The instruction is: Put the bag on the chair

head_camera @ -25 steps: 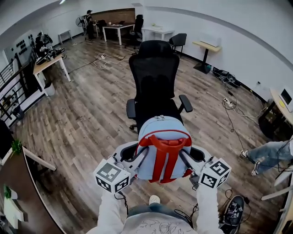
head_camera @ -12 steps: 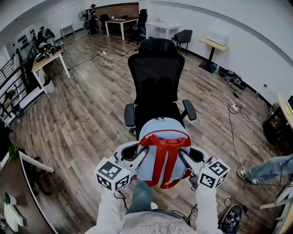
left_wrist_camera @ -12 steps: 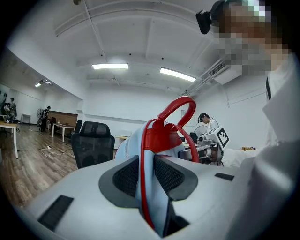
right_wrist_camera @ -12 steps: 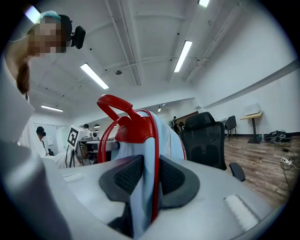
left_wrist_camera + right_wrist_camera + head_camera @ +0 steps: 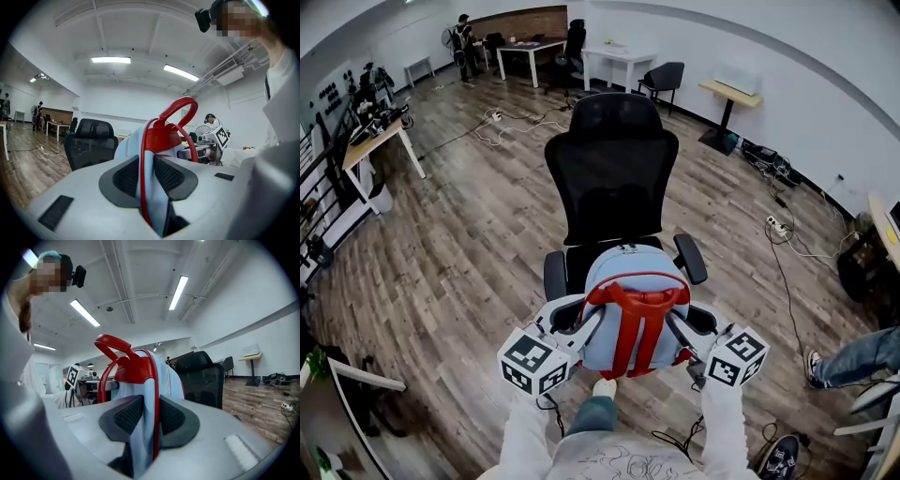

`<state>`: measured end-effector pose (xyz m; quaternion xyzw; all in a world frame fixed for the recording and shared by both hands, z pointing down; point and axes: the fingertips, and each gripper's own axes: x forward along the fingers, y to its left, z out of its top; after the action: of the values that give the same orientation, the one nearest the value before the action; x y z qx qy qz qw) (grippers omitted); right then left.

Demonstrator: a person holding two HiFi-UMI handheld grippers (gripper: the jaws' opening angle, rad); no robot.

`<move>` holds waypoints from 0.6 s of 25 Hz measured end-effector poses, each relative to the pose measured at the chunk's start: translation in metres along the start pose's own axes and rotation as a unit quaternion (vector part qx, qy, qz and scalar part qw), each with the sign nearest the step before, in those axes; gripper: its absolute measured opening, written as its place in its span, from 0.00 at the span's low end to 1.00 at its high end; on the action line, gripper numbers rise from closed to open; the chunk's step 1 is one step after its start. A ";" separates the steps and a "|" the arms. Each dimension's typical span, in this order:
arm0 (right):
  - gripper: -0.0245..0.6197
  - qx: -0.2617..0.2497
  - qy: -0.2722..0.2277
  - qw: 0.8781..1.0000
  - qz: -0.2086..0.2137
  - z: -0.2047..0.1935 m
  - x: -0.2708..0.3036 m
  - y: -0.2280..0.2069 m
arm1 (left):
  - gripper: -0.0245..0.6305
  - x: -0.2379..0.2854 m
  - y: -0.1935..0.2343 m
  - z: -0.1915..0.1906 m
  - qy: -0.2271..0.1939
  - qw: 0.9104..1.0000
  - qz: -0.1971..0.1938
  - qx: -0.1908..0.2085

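Observation:
A light blue backpack [image 5: 630, 309] with red straps and a red top handle hangs in the air between my two grippers, just in front of a black office chair [image 5: 613, 183]. My left gripper [image 5: 589, 325] is shut on the bag's left edge, and its pads [image 5: 127, 176] clamp the blue fabric and red trim of the bag [image 5: 150, 154]. On the bag's other side my right gripper [image 5: 671, 325] is shut too, its pads [image 5: 169, 416] pinching the bag [image 5: 145, 394]. The chair's seat [image 5: 581, 261] lies just beyond and partly under the bag.
The chair's armrests [image 5: 691, 258] flank the seat. Wood floor [image 5: 469, 234] spreads around it, with cables [image 5: 783, 230] at the right. Desks [image 5: 530, 52] and another chair [image 5: 664, 80] stand along the far wall. A seated person's leg [image 5: 853, 356] is at the right.
The chair has come closer and now sits nearer under the bag. The bag and both grippers keep the same hold.

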<state>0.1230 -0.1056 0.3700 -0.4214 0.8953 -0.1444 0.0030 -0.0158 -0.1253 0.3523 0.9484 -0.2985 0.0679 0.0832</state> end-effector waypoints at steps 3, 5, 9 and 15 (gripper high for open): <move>0.21 -0.003 0.003 1.000 -0.004 0.011 0.035 -0.029 | 0.19 0.027 0.039 0.008 0.005 1.000 -0.005 0.002; 0.21 -0.007 0.007 1.000 -0.006 0.016 0.055 -0.046 | 0.19 0.043 0.060 0.011 0.011 1.000 -0.007 0.004; 0.21 -0.010 0.025 1.000 -0.007 0.015 0.086 -0.079 | 0.19 0.074 0.093 0.009 0.030 0.999 -0.007 0.009; 0.21 -0.005 0.051 0.999 -0.002 0.009 0.120 -0.119 | 0.19 0.110 0.129 -0.001 0.050 0.999 -0.002 -0.002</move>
<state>0.1364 -0.2697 0.4066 -0.4149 0.8943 -0.1615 -0.0446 -0.0011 -0.2900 0.3880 0.9443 -0.2919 0.1144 0.1000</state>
